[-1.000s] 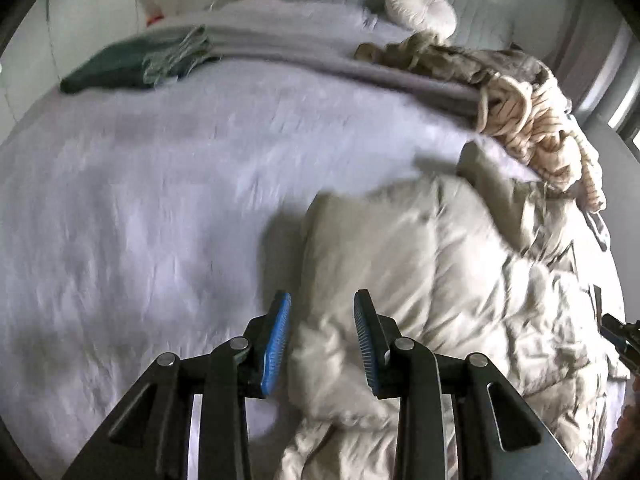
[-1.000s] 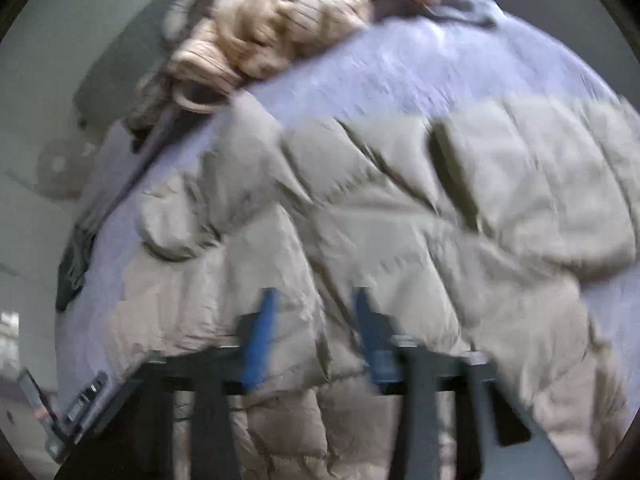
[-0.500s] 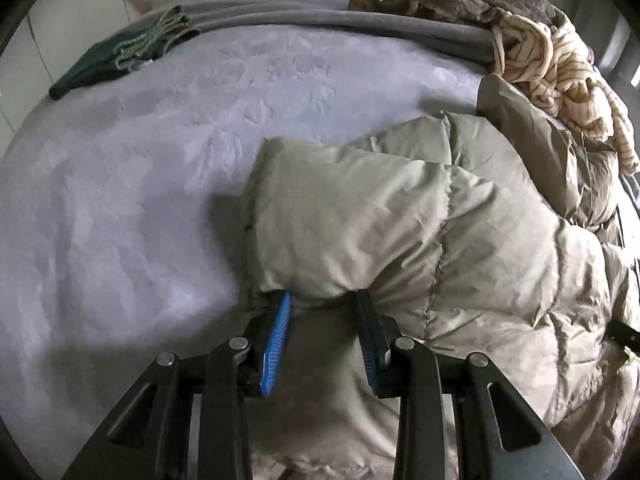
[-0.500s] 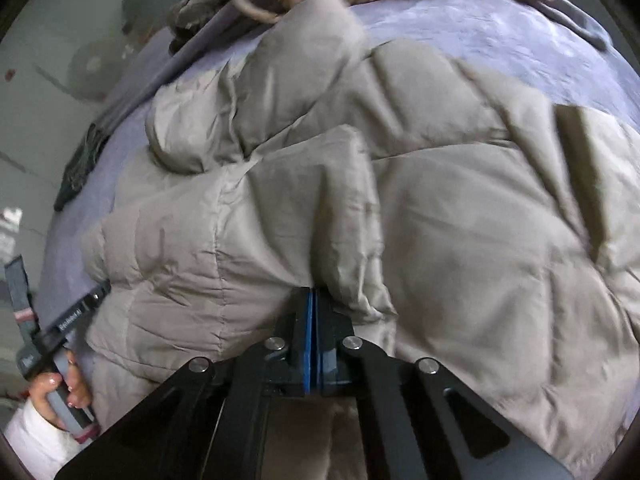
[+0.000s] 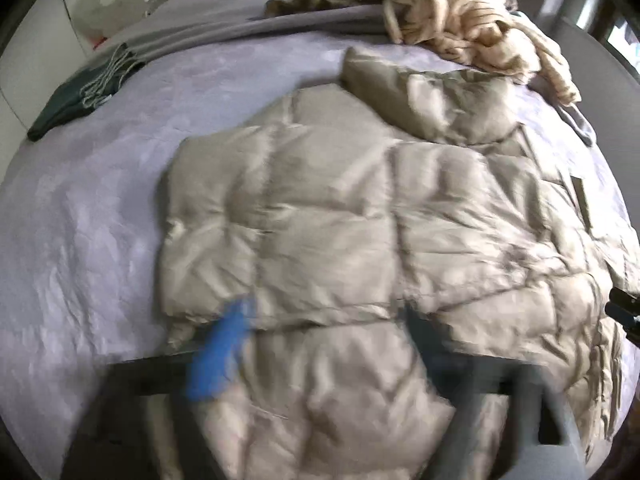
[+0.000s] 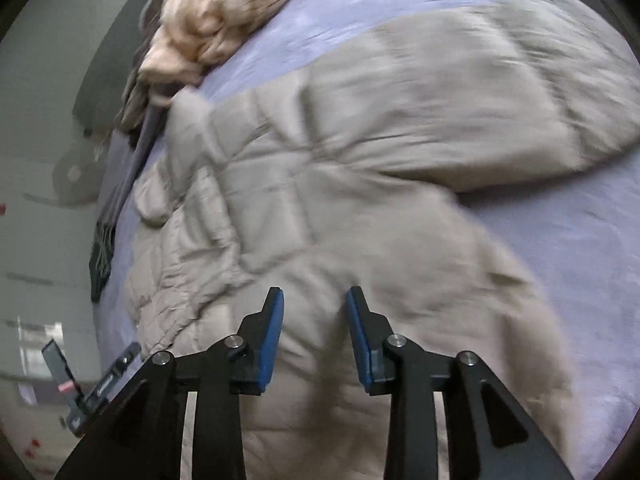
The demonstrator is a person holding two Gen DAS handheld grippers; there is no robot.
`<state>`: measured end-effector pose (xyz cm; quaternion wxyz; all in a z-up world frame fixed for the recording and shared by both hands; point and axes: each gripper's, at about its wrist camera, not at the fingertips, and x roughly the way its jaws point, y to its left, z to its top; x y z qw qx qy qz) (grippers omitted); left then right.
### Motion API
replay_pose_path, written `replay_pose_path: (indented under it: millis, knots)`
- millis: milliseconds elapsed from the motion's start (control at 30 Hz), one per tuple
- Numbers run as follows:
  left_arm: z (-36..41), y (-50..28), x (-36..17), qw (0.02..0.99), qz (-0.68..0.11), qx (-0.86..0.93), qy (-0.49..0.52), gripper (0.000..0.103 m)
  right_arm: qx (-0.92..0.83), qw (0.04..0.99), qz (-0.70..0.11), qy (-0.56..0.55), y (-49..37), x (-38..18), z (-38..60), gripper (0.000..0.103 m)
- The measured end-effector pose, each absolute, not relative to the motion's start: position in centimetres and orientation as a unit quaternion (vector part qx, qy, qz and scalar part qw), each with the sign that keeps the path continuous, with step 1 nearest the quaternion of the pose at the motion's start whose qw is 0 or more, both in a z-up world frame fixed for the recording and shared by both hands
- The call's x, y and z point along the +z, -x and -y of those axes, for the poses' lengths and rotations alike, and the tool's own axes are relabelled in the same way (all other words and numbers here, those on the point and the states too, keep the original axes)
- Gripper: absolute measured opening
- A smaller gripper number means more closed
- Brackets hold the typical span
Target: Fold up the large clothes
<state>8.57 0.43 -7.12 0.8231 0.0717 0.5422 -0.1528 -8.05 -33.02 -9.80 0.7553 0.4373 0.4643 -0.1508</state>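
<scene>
I see the beige puffer jacket (image 5: 360, 208) spread on the lavender bed cover (image 5: 88, 208), straight ahead of both sets of fingers. Long axis runs near-left to far-right in the left view. Left gripper (image 5: 316, 344) blurred, fingers wide, holding nothing. Right gripper (image 6: 315, 336) sharp, fingers wide over jacket fabric, not pinching. Only the right view shows the sleeve (image 6: 480, 92) stretched out rightward.

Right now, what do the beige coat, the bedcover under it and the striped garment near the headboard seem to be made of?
Beige coat: quilted puffer, probably thin nylon or polyester shell with filling; stitched puffy panels, faint sheen.
Bedcover: soft matte lavender fabric, perhaps fleece or embossed microfibre; a fuzzy, faintly patterned surface.
Striped garment: looks like a cream ribbed knit; blur leaves the fibre open.
</scene>
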Motion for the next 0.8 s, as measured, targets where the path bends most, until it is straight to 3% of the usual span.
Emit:
replay_pose_path:
  millis: [200,267,333,467,533,800]
  knots:
    - [4.7,-6.0,-6.8,0.816,-0.542,-0.183,-0.087,0.093,-0.208,0.738,-0.433,-0.475,14.6,-10.0,38.5,0.046]
    - [6.4,-5.5,-6.9,0.811,-0.545,-0.191,-0.095,0.103,-0.228,0.729,-0.413,-0.496,16.7,-10.1,40.7,0.058]
    - [8.3,-4.9,-7.0,0.807,-0.546,-0.196,-0.107,0.103,-0.251,0.723,-0.383,-0.517,18.3,-10.3,42.9,0.078]
    - [11.0,-4.1,-7.3,0.799,-0.554,-0.207,-0.110,0.103,-0.287,0.710,-0.326,-0.555,21.0,-11.0,46.8,0.086]
    - [12.1,-3.9,-7.7,0.793,-0.562,-0.209,-0.107,0.103,-0.299,0.698,-0.304,-0.575,22.1,-11.6,48.9,0.103]
    - [15.1,-3.6,-8.1,0.780,-0.571,-0.228,-0.113,0.103,-0.283,0.681,-0.222,-0.638,22.5,-12.6,55.4,0.103]
